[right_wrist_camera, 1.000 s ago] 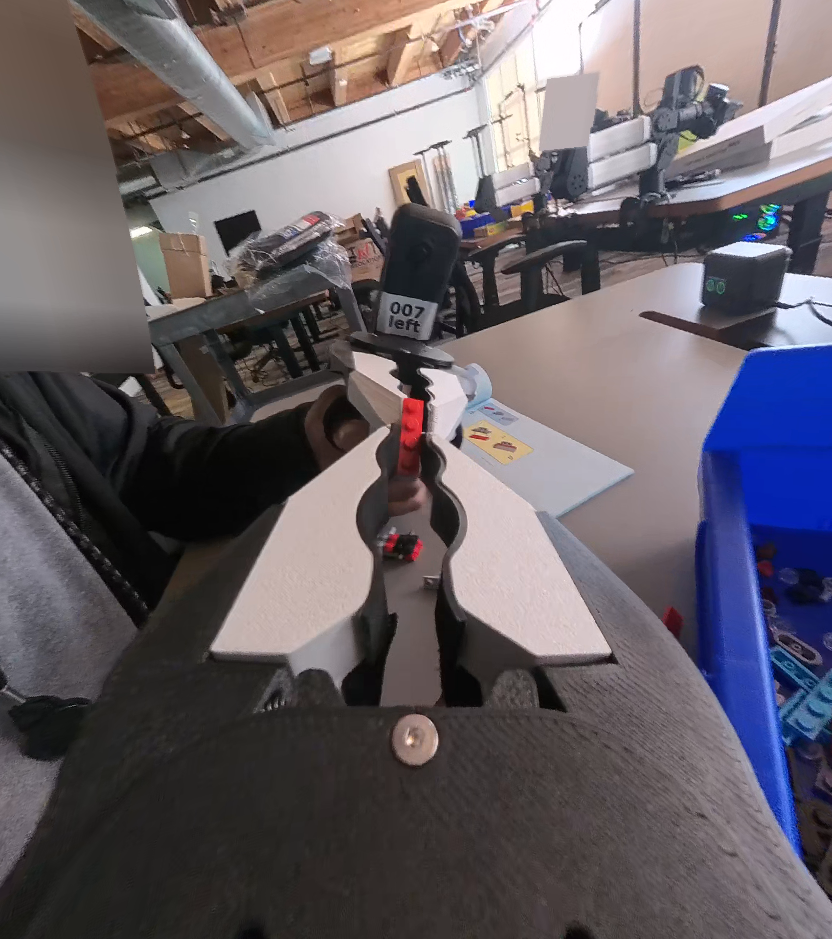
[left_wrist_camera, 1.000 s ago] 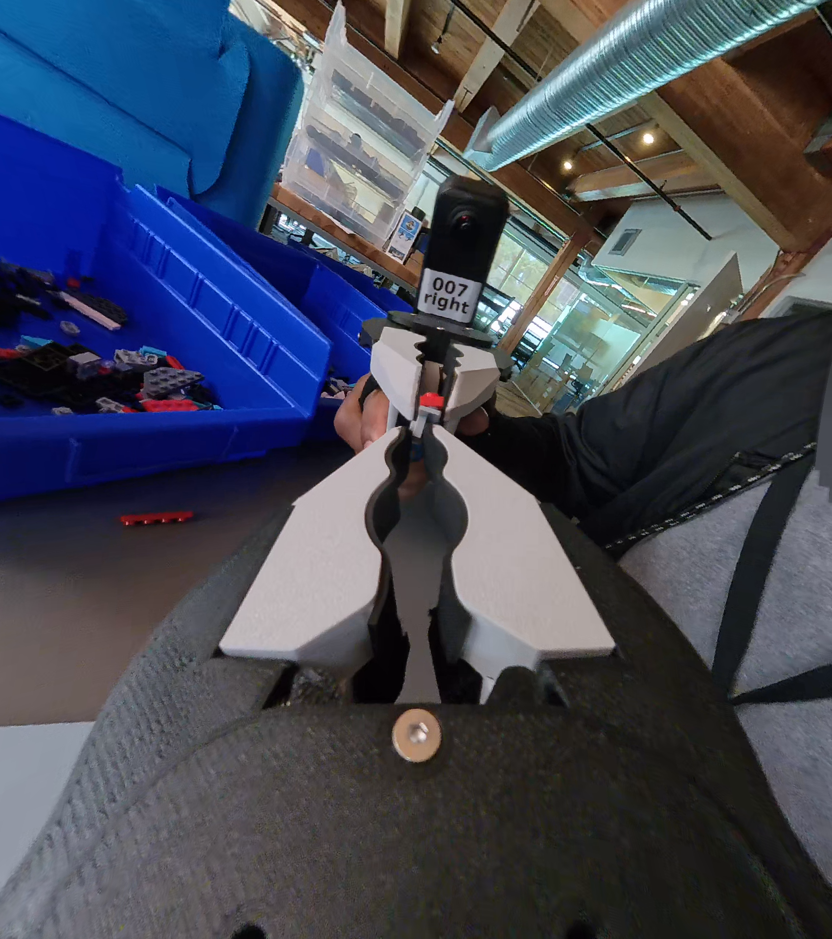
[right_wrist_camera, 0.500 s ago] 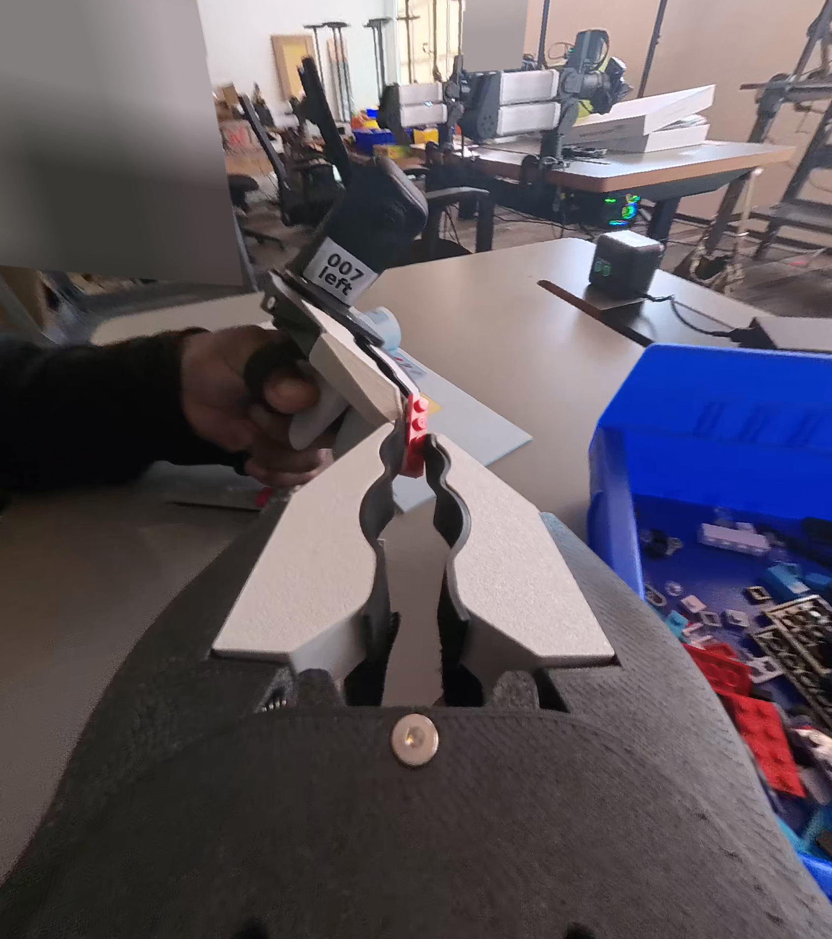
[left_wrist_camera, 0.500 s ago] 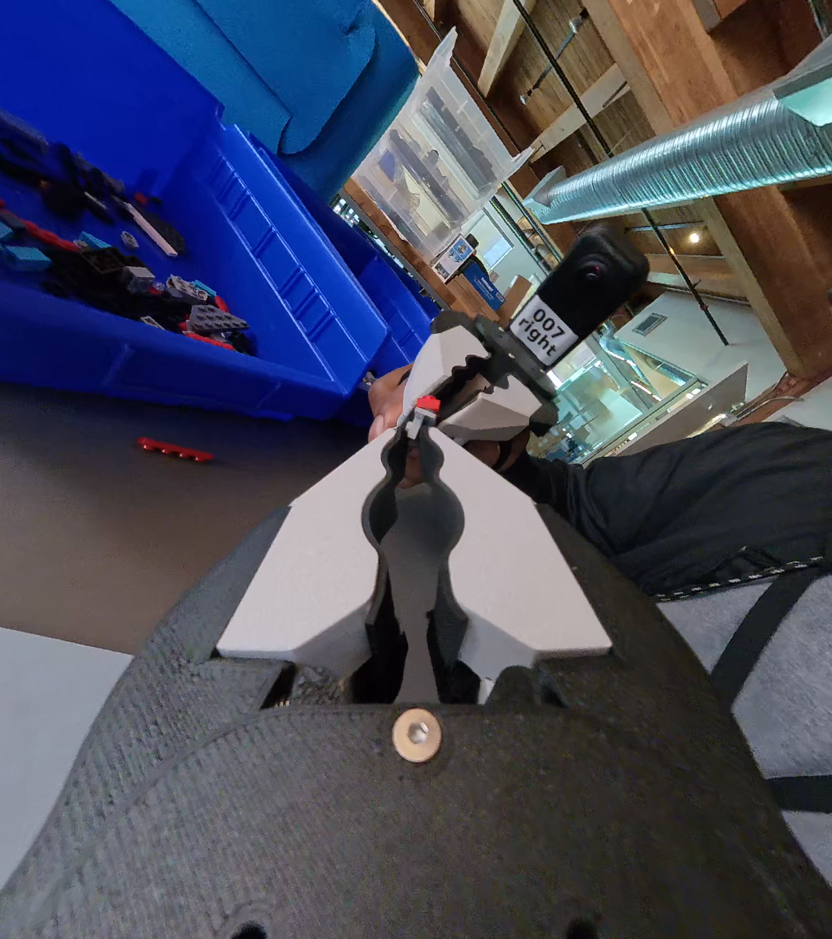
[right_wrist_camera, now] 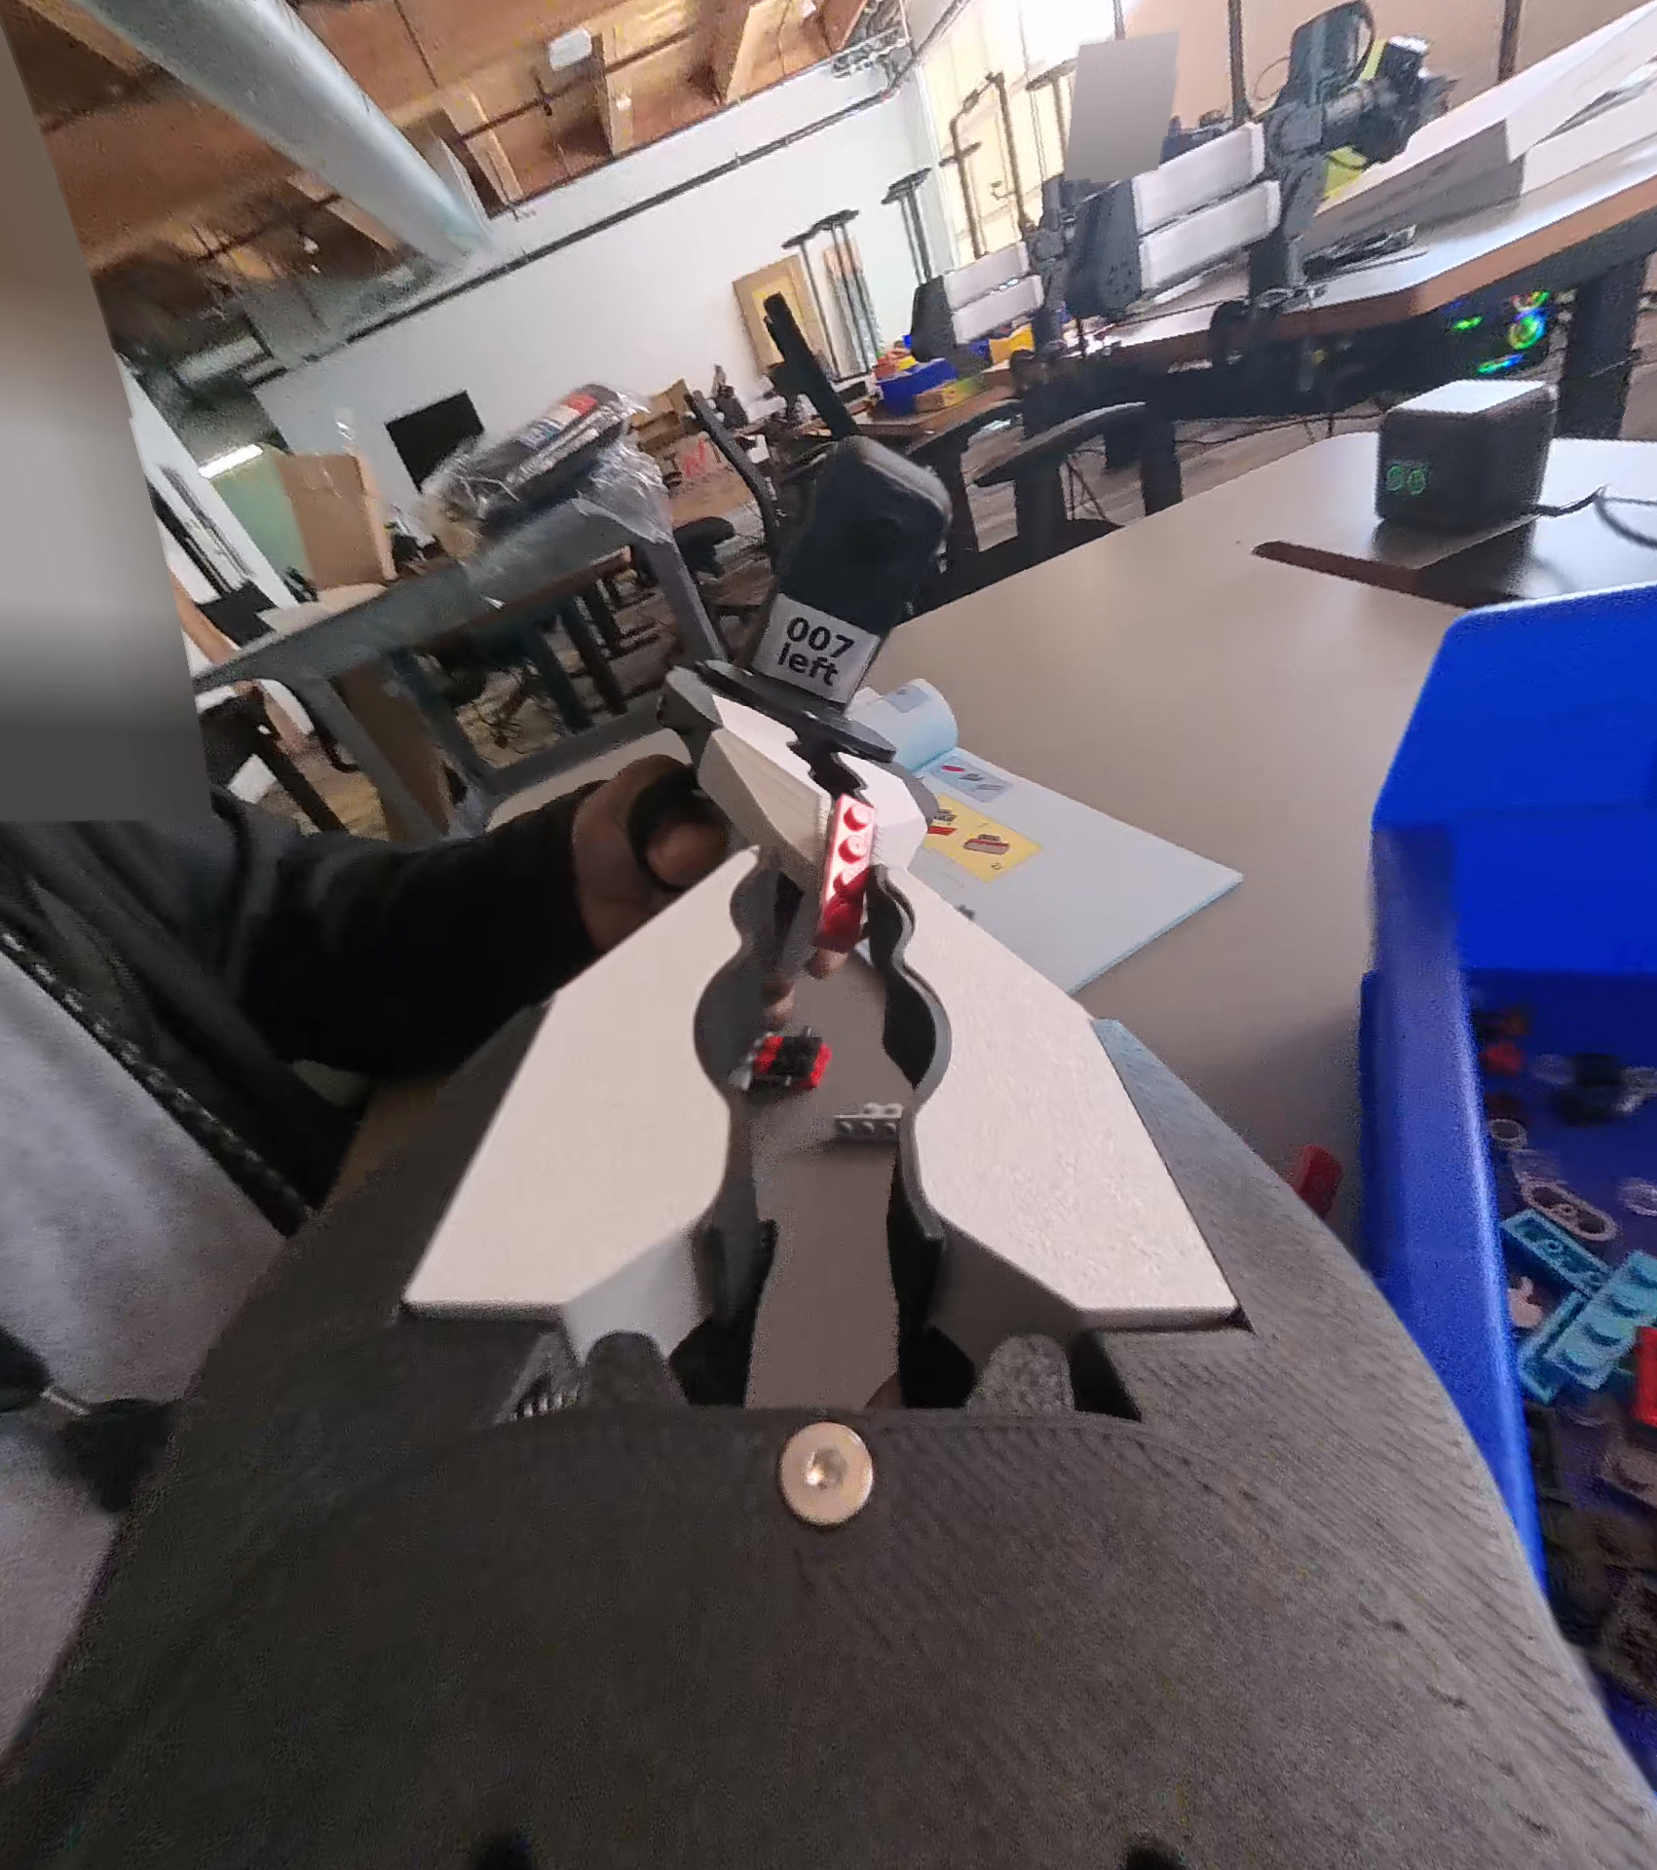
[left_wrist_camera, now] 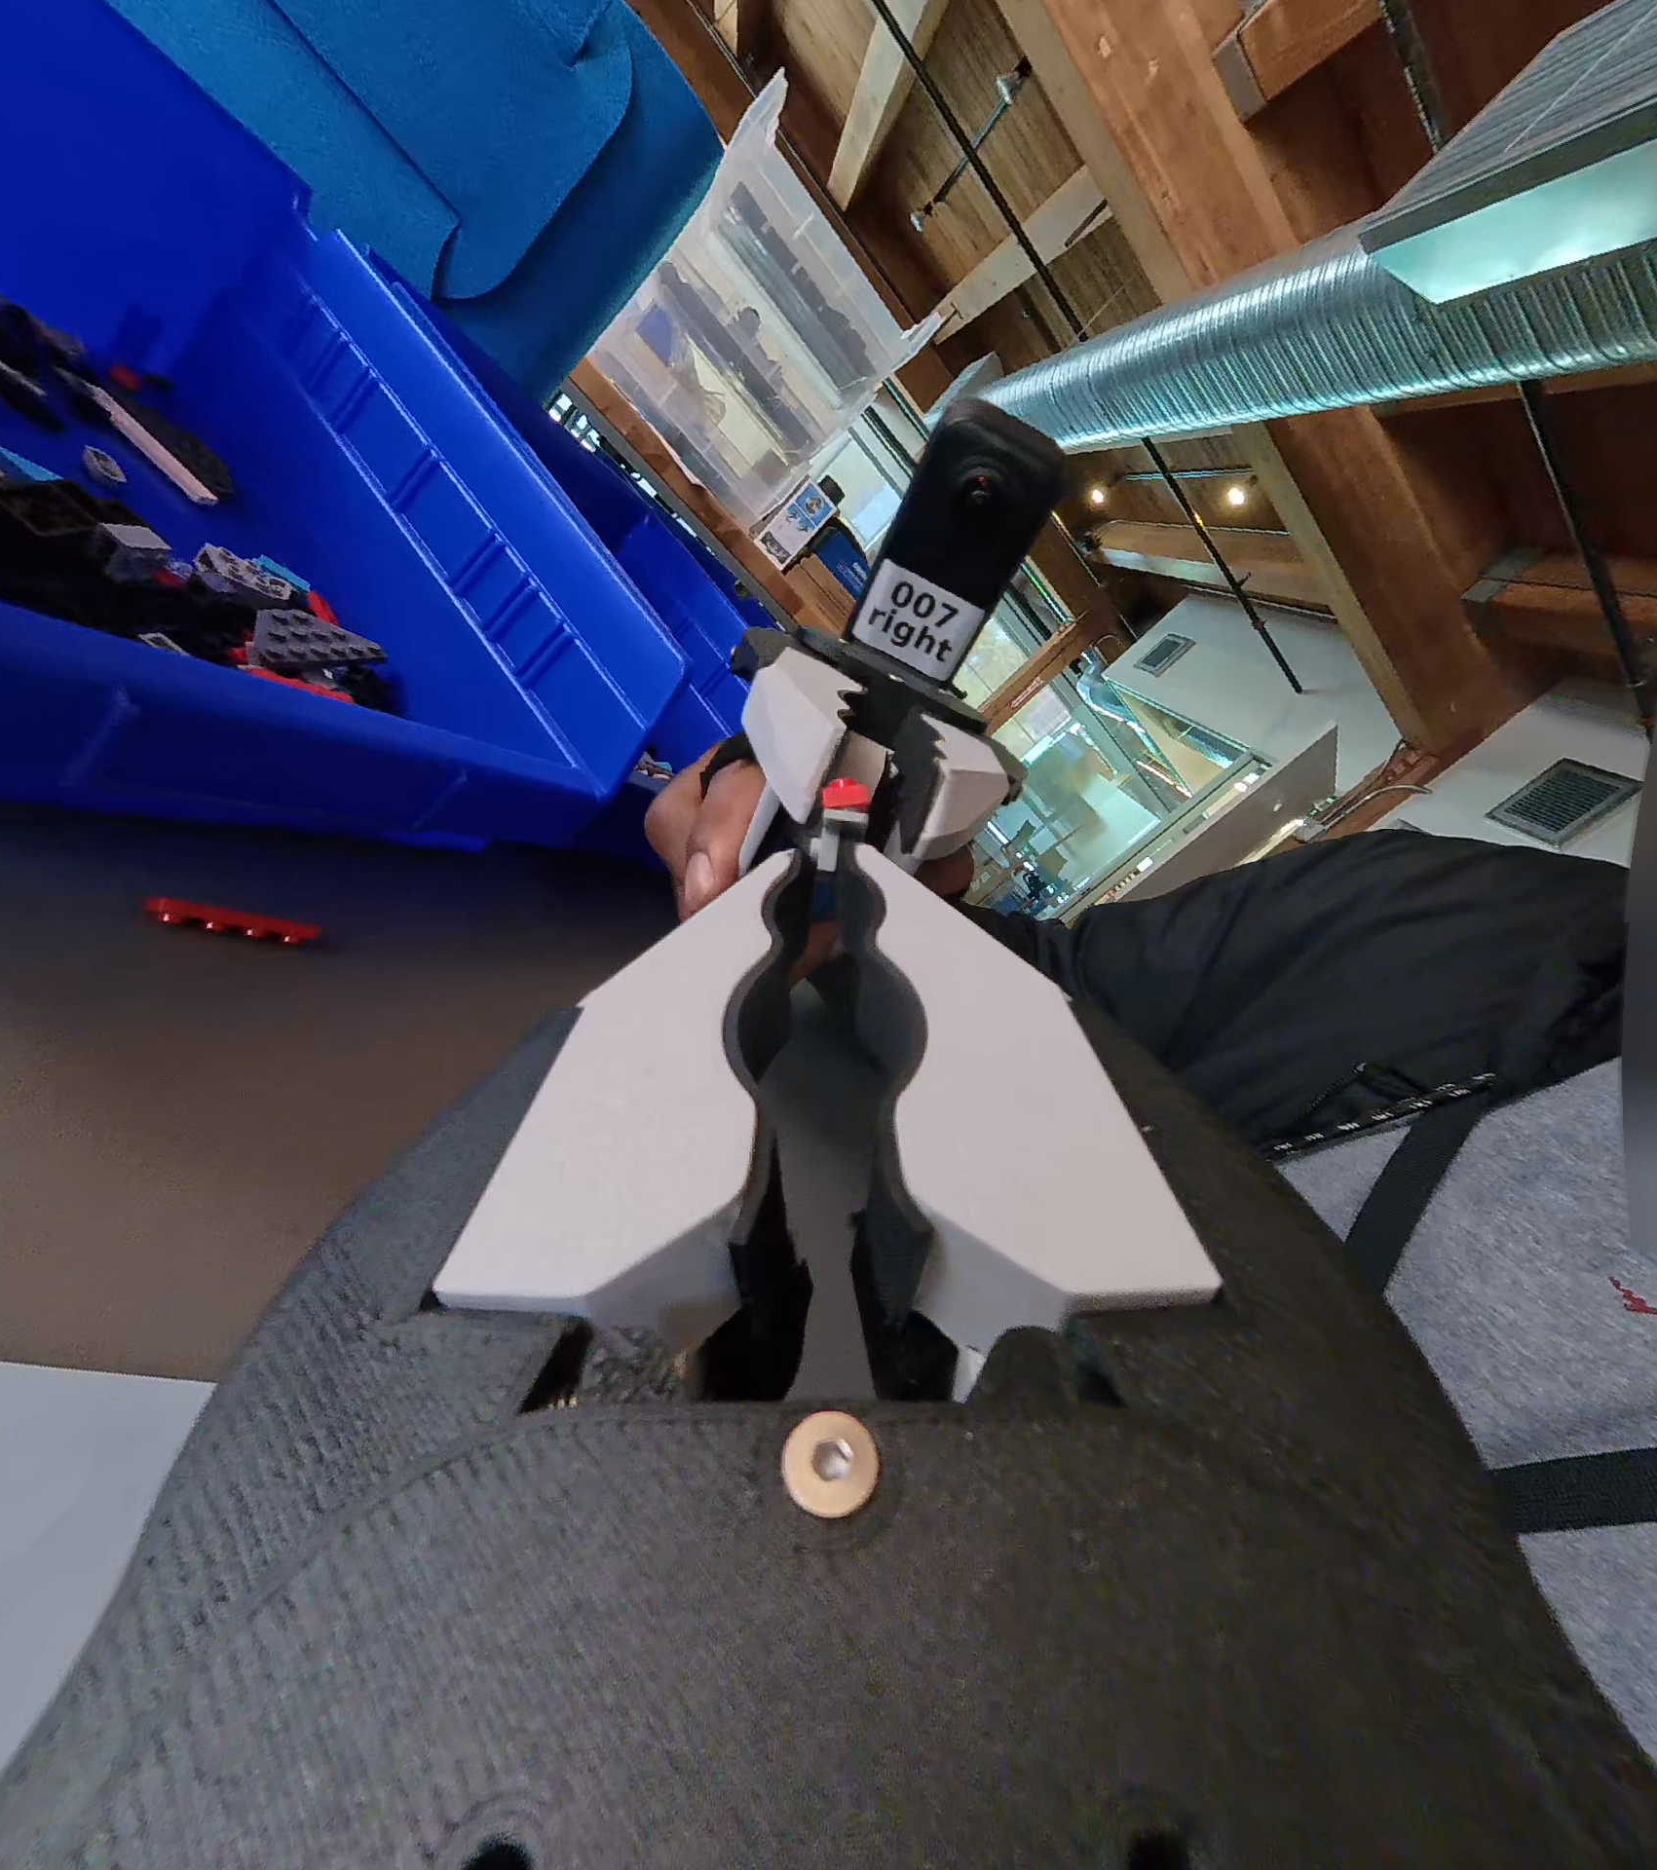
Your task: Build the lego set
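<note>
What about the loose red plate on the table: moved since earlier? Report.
No. The red plate lies where it did, before the blue bin's front wall.

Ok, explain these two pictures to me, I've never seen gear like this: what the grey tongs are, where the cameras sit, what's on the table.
No robot here: a person holds a two-finger clamp in each hand, each with a camera looking along its grey fingers. One picture looks out from the left gripper, the other from the right gripper, so each shows the other opposite, tip to tip. The right pinches a red studded plastic plate; the left seems to pinch a small white-grey piece. On the dark table lie a blue plastic bin of loose bricks, a pale blue instruction booklet and a long red plate.
</note>
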`<state>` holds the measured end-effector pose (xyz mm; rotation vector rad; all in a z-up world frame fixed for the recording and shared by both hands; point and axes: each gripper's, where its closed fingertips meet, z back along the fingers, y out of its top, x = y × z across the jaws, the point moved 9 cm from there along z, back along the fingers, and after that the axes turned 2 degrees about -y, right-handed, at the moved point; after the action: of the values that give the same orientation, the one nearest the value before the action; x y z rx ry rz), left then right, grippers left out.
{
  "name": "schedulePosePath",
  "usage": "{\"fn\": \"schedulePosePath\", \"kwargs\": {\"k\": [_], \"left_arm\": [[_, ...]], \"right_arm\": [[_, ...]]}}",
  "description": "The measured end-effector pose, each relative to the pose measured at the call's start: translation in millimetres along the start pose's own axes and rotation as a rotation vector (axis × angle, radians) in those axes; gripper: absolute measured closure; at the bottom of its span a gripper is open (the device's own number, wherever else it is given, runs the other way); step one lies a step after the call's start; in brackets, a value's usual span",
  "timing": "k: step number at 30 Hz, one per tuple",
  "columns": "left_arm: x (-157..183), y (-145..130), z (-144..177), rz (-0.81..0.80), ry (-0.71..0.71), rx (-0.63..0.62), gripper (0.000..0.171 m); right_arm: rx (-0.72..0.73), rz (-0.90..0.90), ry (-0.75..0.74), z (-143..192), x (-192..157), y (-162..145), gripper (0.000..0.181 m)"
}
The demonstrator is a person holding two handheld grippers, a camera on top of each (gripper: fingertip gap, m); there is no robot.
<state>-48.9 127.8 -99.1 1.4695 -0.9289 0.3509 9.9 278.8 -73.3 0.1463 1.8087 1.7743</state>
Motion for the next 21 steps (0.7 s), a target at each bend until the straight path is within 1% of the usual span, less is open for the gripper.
{"fn": "schedulePosePath", "kwargs": {"k": [7,10,14,21], "left_arm": [[2,0,1,-0.002,-0.025,-0.019,0.168],[3,0,0,-0.005,-0.040,-0.036,0.168],[5,-1,-1,-0.020,-0.045,-0.062,0.168],[6,-2,-1,-0.038,-0.039,-0.095,0.169]], "right_arm": [[0.034,-0.120,0.060,3,5,2,0.163],[0.016,-0.176,0.070,4,9,1,0.163],[0.012,-0.254,0.121,5,11,-1,0.164],[-0.012,-0.274,0.154,5,9,-3,0.167]]}}
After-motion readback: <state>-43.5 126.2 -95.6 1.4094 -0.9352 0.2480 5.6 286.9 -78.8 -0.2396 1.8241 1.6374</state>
